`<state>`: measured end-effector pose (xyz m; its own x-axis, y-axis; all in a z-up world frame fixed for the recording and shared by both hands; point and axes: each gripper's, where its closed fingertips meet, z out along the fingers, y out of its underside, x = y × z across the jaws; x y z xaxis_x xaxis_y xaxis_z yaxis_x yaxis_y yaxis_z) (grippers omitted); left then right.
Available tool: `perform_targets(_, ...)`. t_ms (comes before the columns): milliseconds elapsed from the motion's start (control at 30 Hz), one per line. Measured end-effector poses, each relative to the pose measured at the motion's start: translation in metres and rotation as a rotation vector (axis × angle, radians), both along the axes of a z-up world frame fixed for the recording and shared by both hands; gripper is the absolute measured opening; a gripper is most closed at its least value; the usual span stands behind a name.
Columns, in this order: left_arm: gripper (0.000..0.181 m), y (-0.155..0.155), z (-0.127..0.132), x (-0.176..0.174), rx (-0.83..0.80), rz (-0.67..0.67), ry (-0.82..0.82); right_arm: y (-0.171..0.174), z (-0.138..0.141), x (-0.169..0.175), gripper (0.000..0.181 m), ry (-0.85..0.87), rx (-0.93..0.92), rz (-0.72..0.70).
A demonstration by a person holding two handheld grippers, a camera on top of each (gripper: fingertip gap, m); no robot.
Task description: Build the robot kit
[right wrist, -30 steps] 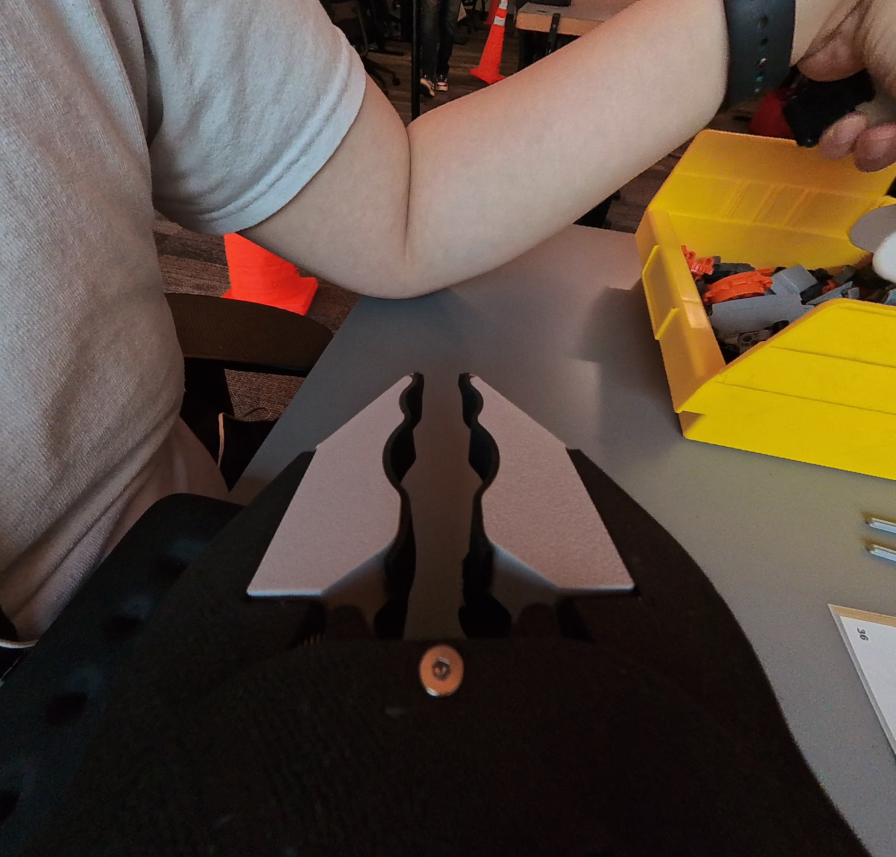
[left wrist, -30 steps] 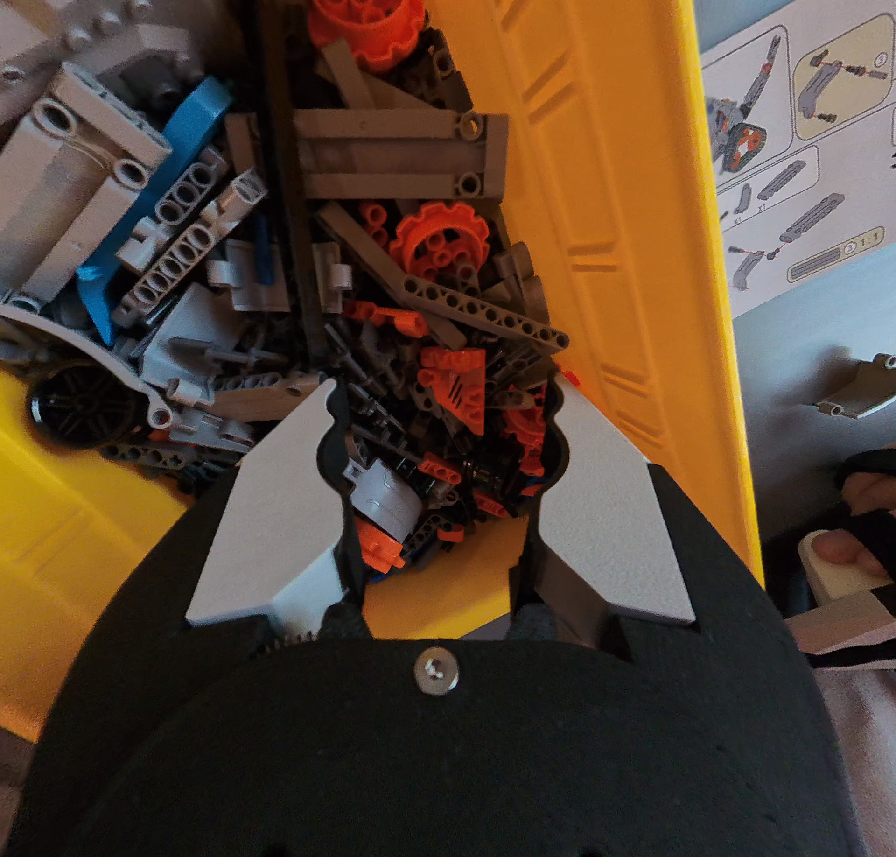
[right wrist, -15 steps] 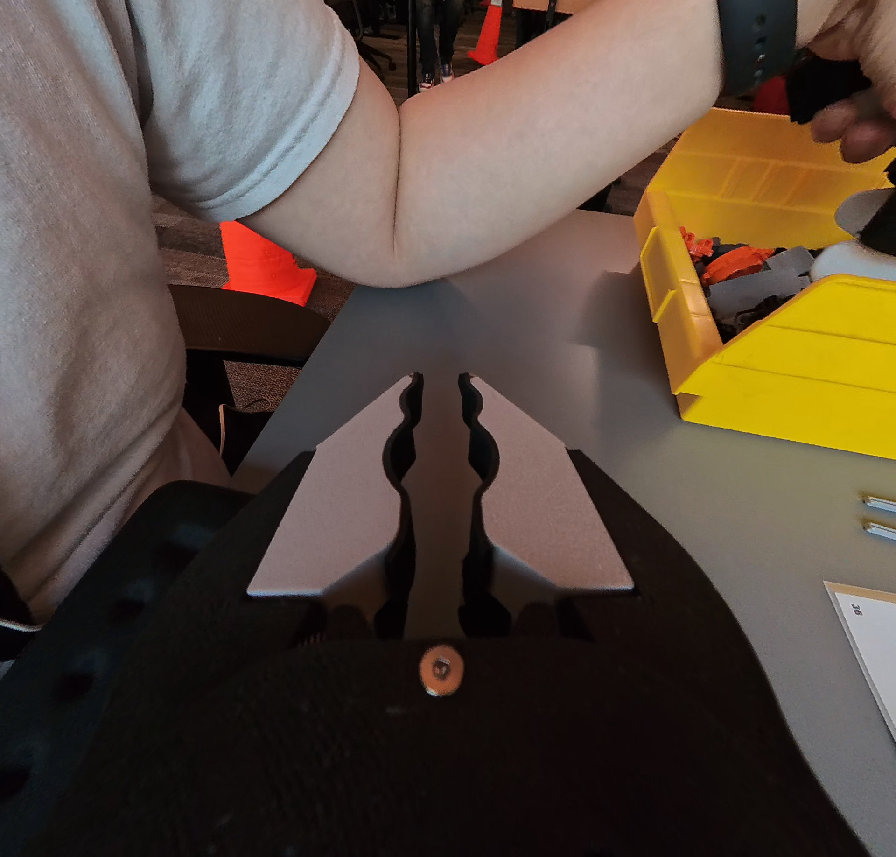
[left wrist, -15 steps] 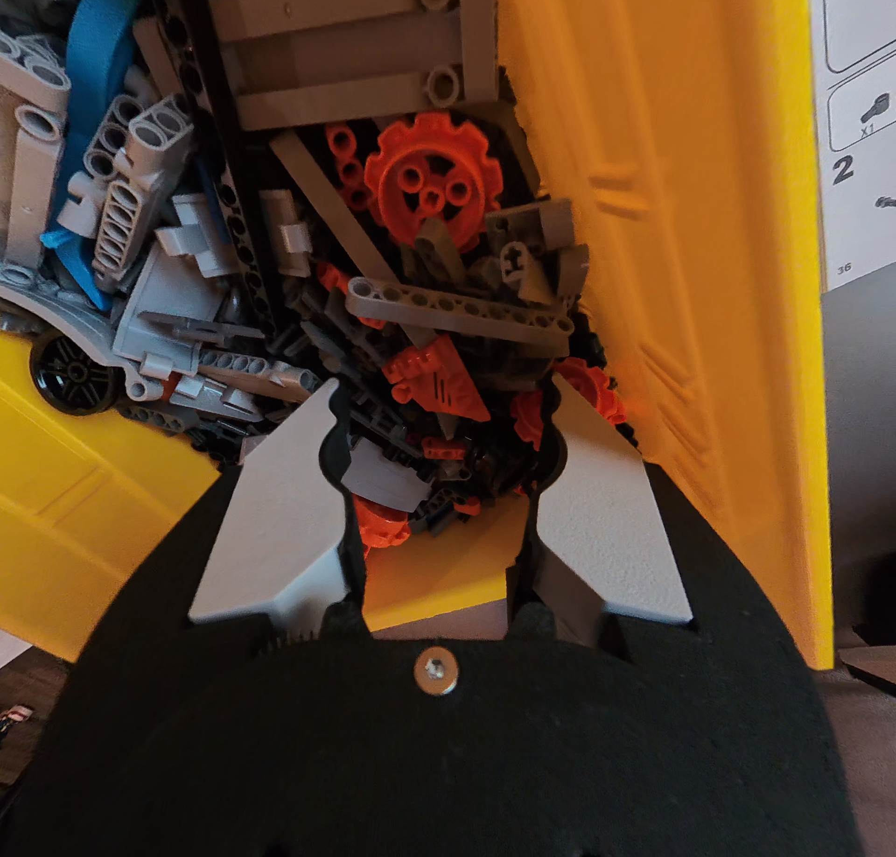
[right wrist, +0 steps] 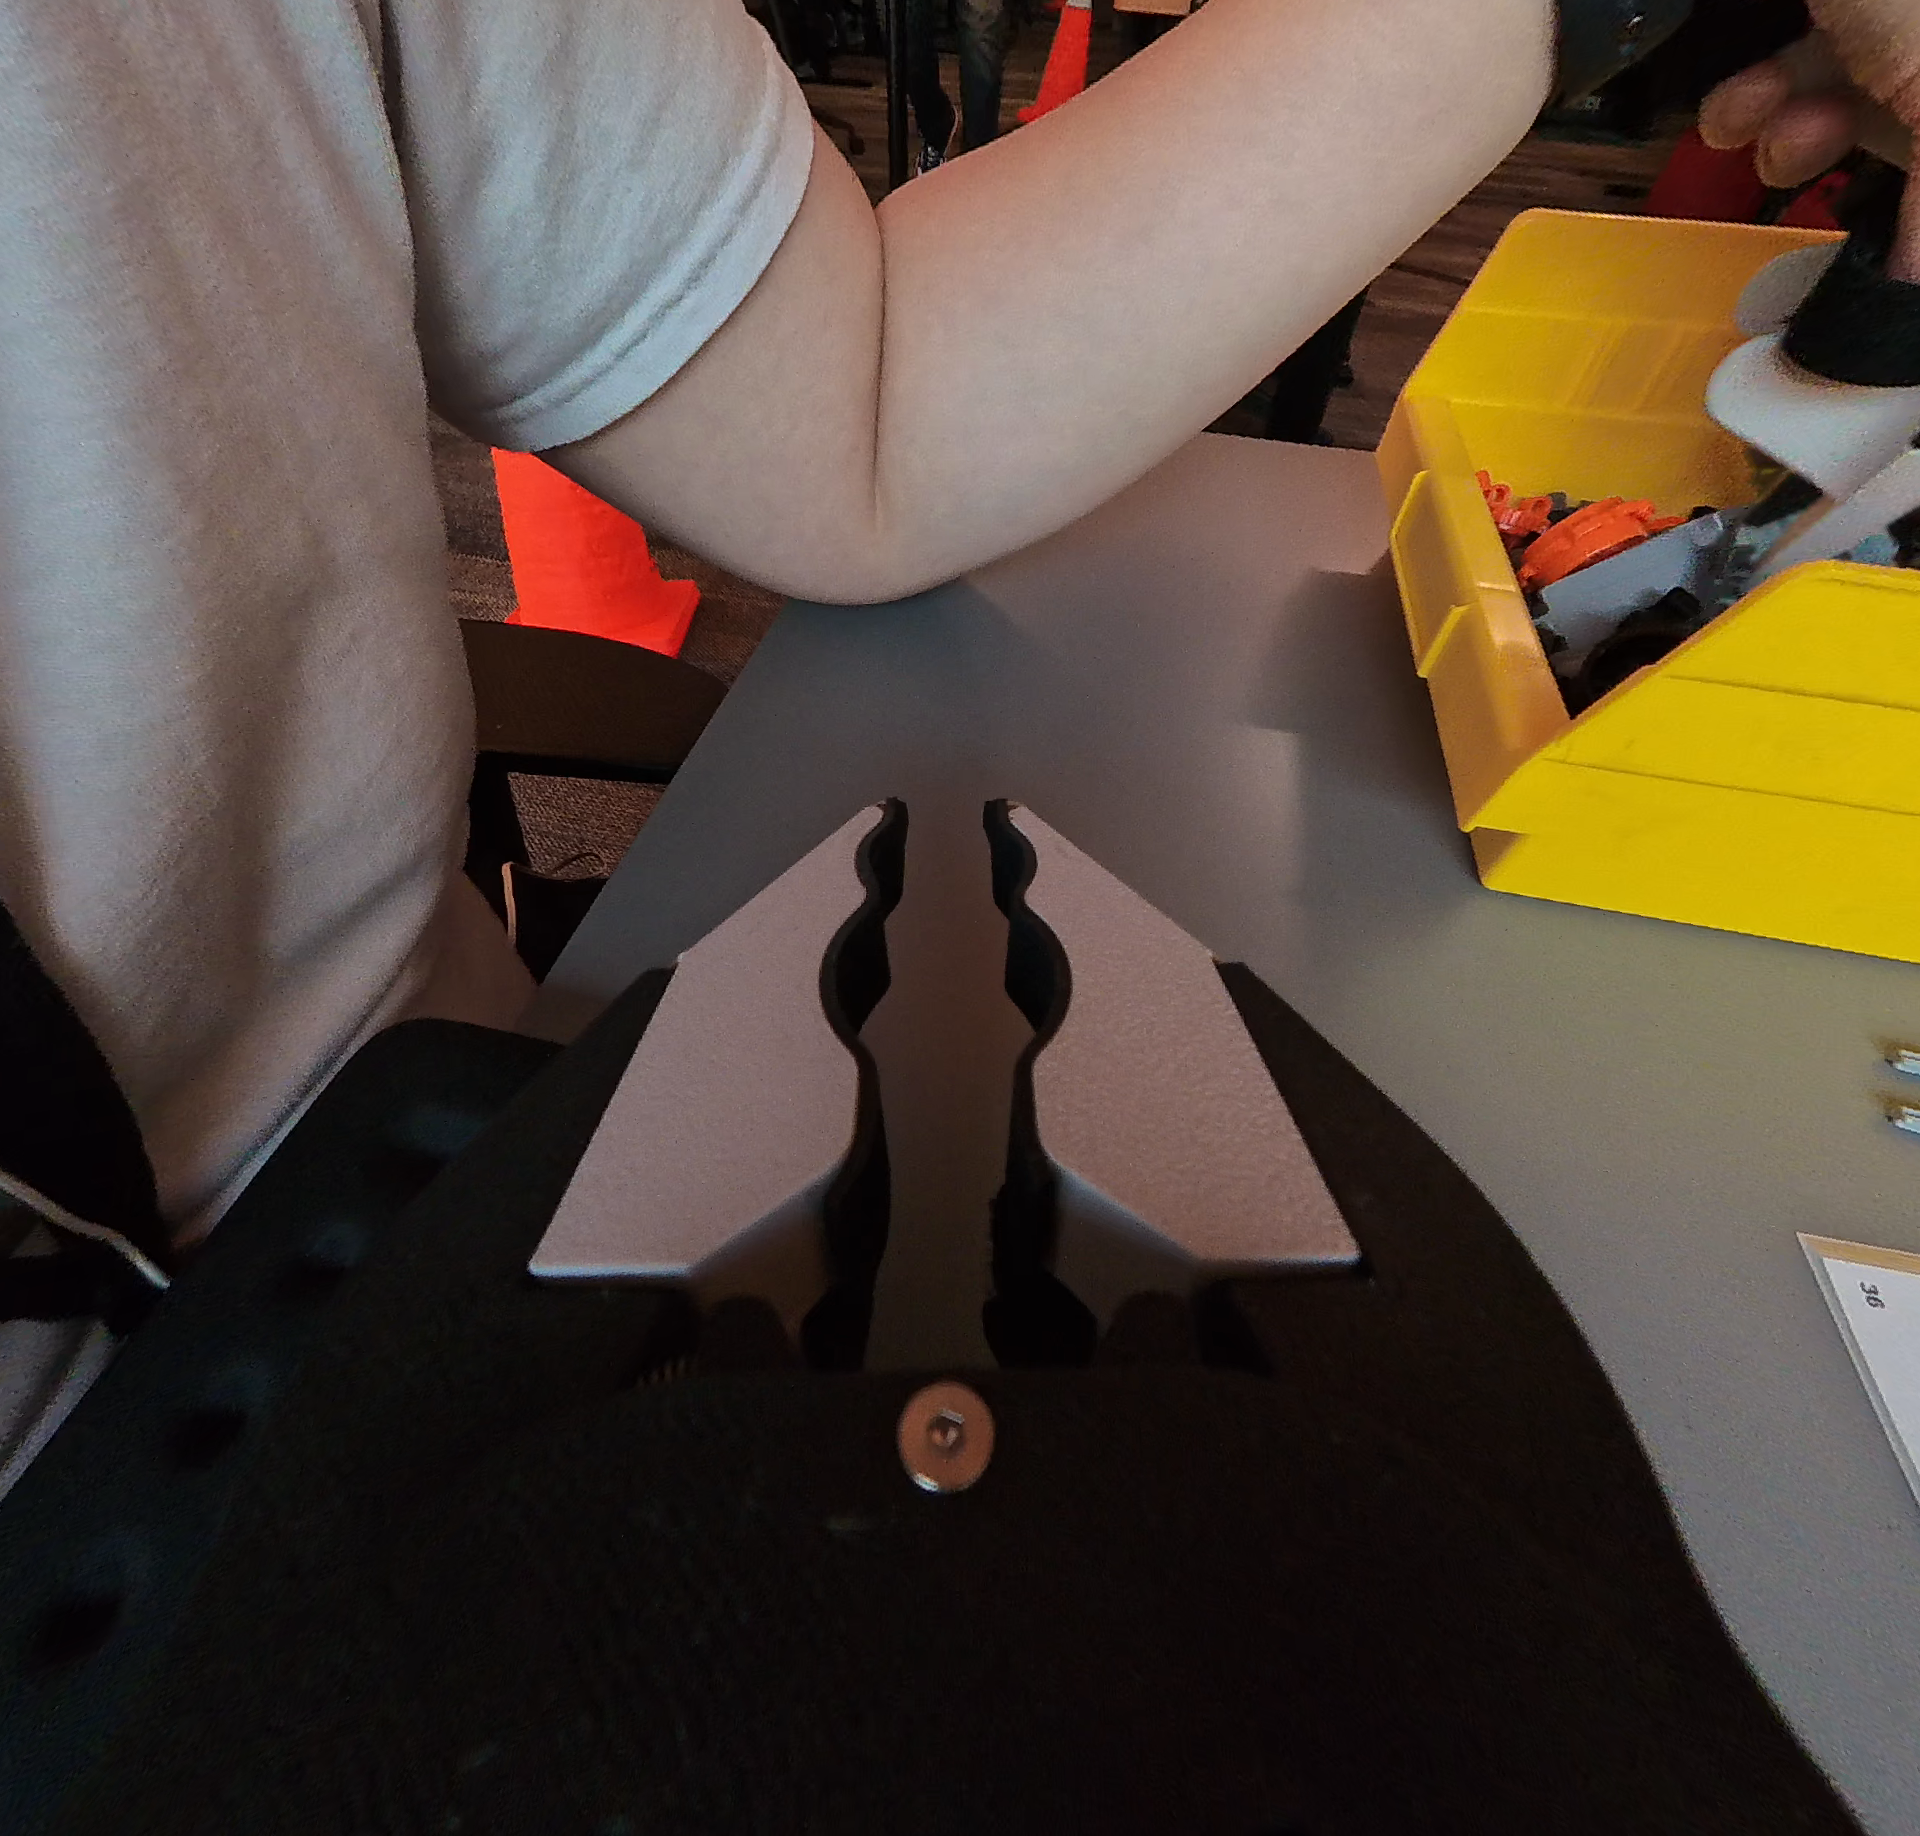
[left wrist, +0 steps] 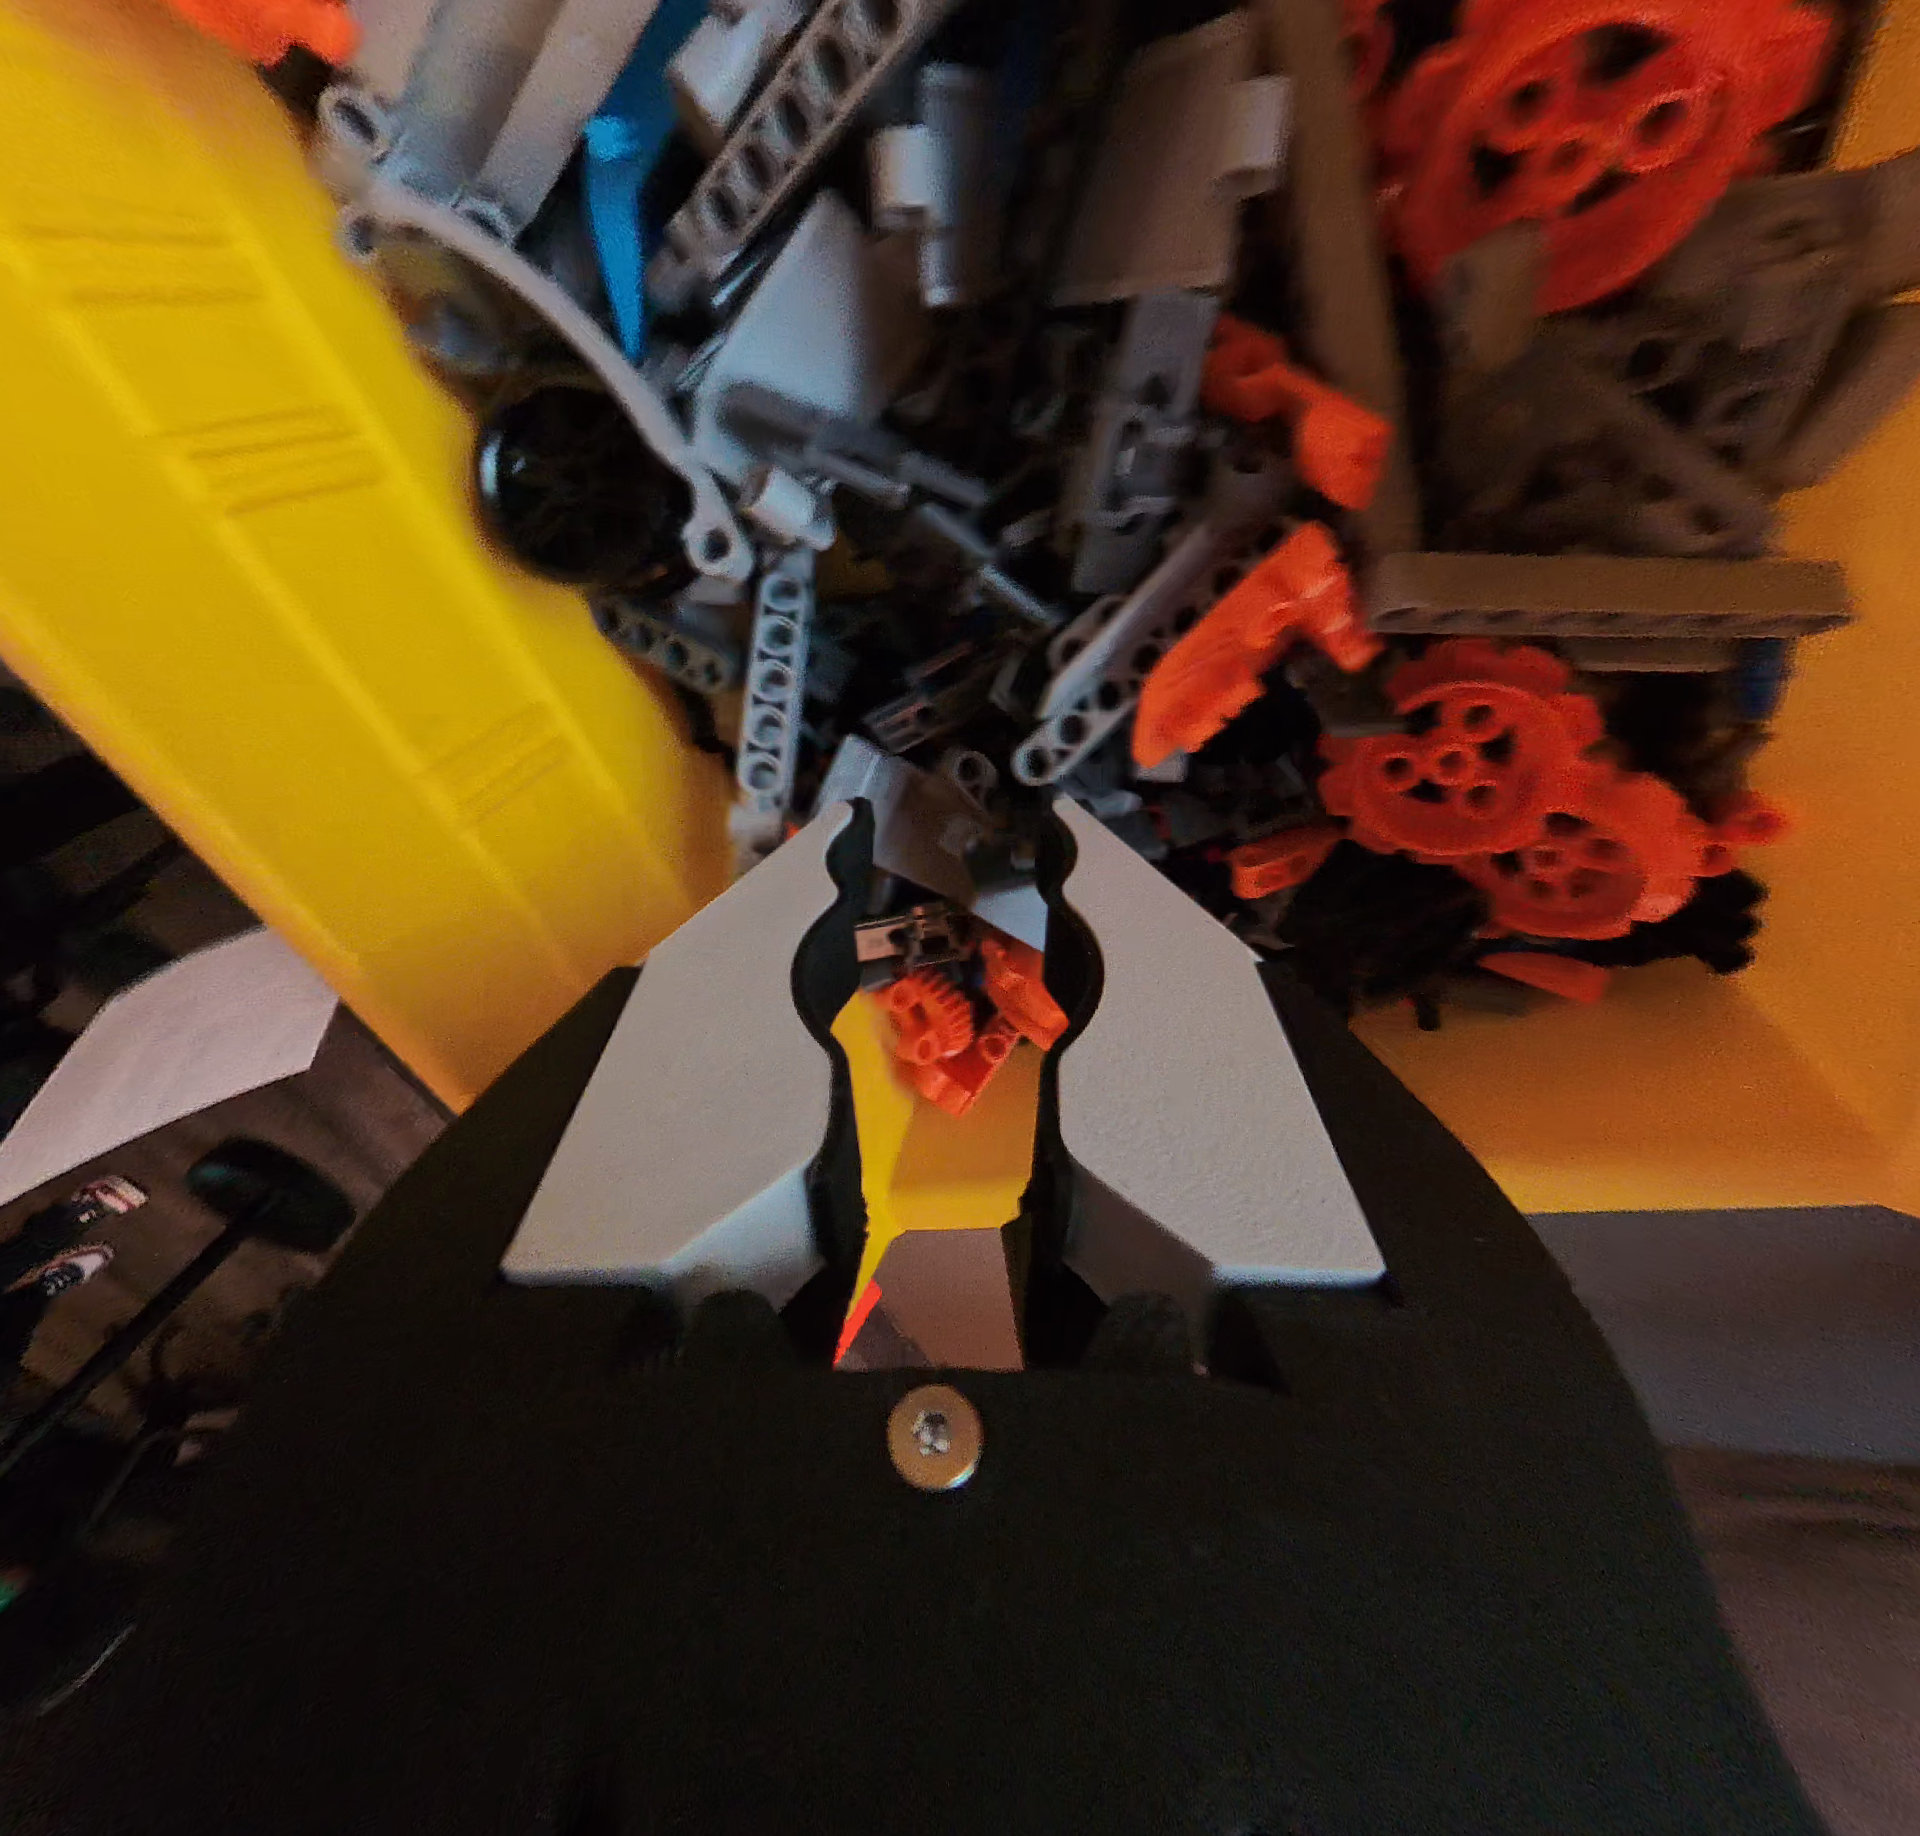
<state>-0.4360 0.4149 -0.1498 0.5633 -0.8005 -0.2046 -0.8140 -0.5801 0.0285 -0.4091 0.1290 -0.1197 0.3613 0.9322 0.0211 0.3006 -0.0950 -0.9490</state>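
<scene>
While your left gripper (left wrist: 951,820) dips into the yellow bin (left wrist: 260,539), its fingers are partly spread around small grey and orange building pieces (left wrist: 961,997), gripping nothing clearly. Your right gripper (right wrist: 940,810) hovers over the grey surface (right wrist: 1195,747), well apart from the bin, fingers slightly parted, empty.

1 yellow bin (right wrist: 1704,778), parts piled inside, too many and too blurred for a total. 3 big orange gears (left wrist: 1600,113) countable in the left wrist view, 1 small orange gear (left wrist: 928,1019), 1 black wheel (left wrist: 571,482), 1 blue piece (left wrist: 613,217). 2 grippers: left gripper (left wrist: 948,830), right gripper (right wrist: 940,812). On the counter (right wrist: 1195,830): 2 small metal pieces (right wrist: 1903,1090) and 1 paper sheet (right wrist: 1870,1339). 2 orange cones (right wrist: 582,560) behind.
</scene>
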Motion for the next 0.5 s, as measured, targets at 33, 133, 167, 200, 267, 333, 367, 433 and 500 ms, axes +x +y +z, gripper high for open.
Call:
perform_targets(33, 0.029, 0.002, -0.001, -0.004, -0.006, 0.017, -0.001, 0.0, 0.0, 0.0, 0.015, 0.004, -0.002, -0.001)
perform_targets(133, 0.031, 0.003, 0.002, -0.004, -0.026, 0.054, -0.058, 0.001, 0.001, 0.001, 0.015, 0.013, -0.013, -0.003)
perform_targets(167, 0.033, 0.003, 0.006, -0.003, -0.016, 0.056, -0.076, 0.001, 0.001, 0.002, 0.015, 0.015, -0.017, -0.003)
perform_targets(200, 0.037, 0.003, 0.011, 0.0, 0.0, 0.05, -0.099, 0.001, 0.001, 0.002, 0.015, 0.019, -0.02, -0.004)
perform_targets(267, 0.046, -0.002, 0.021, 0.015, 0.014, 0.011, -0.166, 0.002, 0.002, 0.003, 0.015, 0.026, -0.026, -0.007)
perform_targets(333, 0.057, -0.012, 0.029, 0.04, 0.007, -0.079, -0.254, 0.003, 0.002, 0.004, 0.015, 0.034, -0.034, -0.008)
perform_targets(367, 0.059, -0.016, 0.031, 0.052, 0.009, -0.133, -0.289, 0.003, 0.002, 0.004, 0.015, 0.037, -0.038, -0.009)
perform_targets(433, 0.07, -0.019, 0.028, 0.07, 0.021, -0.226, -0.297, 0.004, 0.003, 0.004, 0.015, 0.044, -0.047, -0.011)
perform_targets(500, 0.075, -0.012, 0.019, 0.076, 0.072, -0.299, -0.241, 0.004, 0.003, 0.005, 0.015, 0.054, -0.055, -0.014)
